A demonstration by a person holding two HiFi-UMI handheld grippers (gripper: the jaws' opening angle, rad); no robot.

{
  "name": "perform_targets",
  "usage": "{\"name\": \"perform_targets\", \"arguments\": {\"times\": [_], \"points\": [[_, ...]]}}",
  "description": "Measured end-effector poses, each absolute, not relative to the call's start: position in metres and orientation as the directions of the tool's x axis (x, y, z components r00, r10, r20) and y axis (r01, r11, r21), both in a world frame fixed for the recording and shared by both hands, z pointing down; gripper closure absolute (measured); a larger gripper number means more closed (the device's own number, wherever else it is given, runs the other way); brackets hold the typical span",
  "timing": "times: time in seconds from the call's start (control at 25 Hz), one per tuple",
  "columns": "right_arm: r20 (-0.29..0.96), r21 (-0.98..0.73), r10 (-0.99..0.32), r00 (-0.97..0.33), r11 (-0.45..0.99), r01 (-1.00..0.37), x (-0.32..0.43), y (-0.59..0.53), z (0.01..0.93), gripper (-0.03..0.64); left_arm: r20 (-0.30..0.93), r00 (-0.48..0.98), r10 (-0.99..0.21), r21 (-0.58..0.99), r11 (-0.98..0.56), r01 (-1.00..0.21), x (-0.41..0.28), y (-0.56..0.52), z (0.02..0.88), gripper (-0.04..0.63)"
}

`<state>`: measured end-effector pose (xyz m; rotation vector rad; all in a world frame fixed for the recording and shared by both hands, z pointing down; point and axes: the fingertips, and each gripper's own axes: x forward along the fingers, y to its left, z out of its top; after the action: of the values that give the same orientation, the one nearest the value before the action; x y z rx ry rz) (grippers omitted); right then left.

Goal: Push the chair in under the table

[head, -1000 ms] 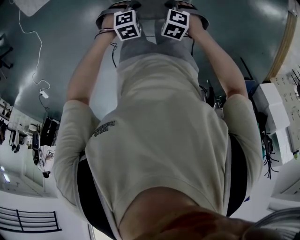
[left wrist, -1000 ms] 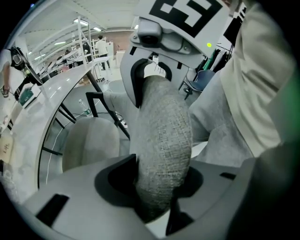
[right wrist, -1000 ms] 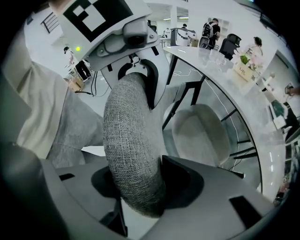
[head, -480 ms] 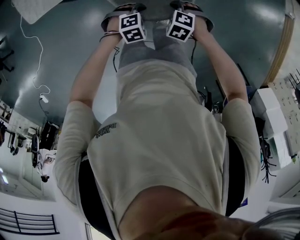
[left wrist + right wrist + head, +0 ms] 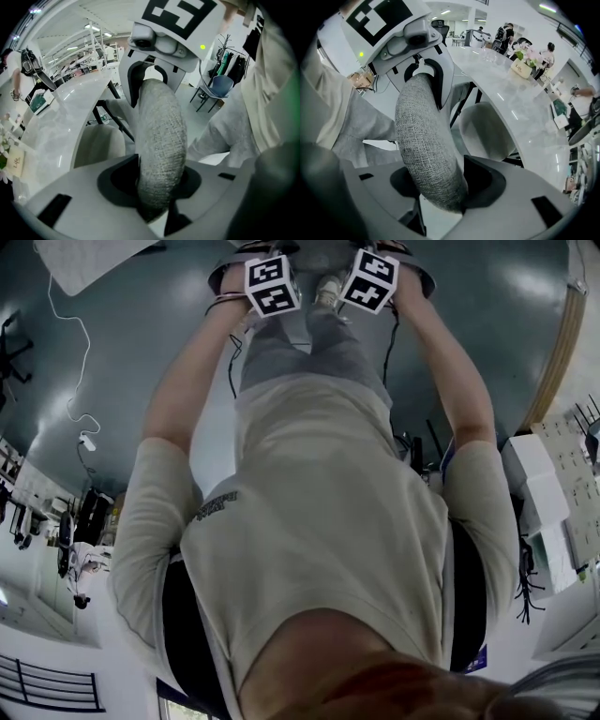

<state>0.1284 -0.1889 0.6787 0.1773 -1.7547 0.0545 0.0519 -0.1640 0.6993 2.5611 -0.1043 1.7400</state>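
The chair's backrest rim (image 5: 159, 140), a thick roll of grey woven fabric, runs between the jaws of both grippers. My left gripper (image 5: 152, 187) pinches it and its jaws are closing. My right gripper (image 5: 440, 187) also has the rim (image 5: 426, 140) pressed between its jaws, which are opening. In the head view both marker cubes, left (image 5: 272, 282) and right (image 5: 375, 279), sit at arm's length at the top, with the chair almost hidden. The pale seat (image 5: 487, 131) lies partly under the edge of the white table (image 5: 520, 108).
Black table legs (image 5: 110, 117) stand beside the seat. A flower pot with a card (image 5: 524, 63) is on the tabletop, and people (image 5: 506, 33) stand at its far end. A blue chair (image 5: 220, 86) sits behind. A white cable (image 5: 80, 418) trails on the floor.
Both grippers have slid up the head view, away from the body, and the arms are stretched further. A shoe now shows between the two cubes.
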Motion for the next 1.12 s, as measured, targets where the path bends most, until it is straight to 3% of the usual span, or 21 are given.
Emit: {"name": "perform_targets", "arguments": {"times": [1.12], "points": [[0.987,0.057,-0.070,-0.143,0.994,-0.094,0.163,-0.313,0.680,0.384,0.920,0.380,-0.093,-0.038,-0.988,-0.150,0.086,-0.287,0.682,0.468]]}}
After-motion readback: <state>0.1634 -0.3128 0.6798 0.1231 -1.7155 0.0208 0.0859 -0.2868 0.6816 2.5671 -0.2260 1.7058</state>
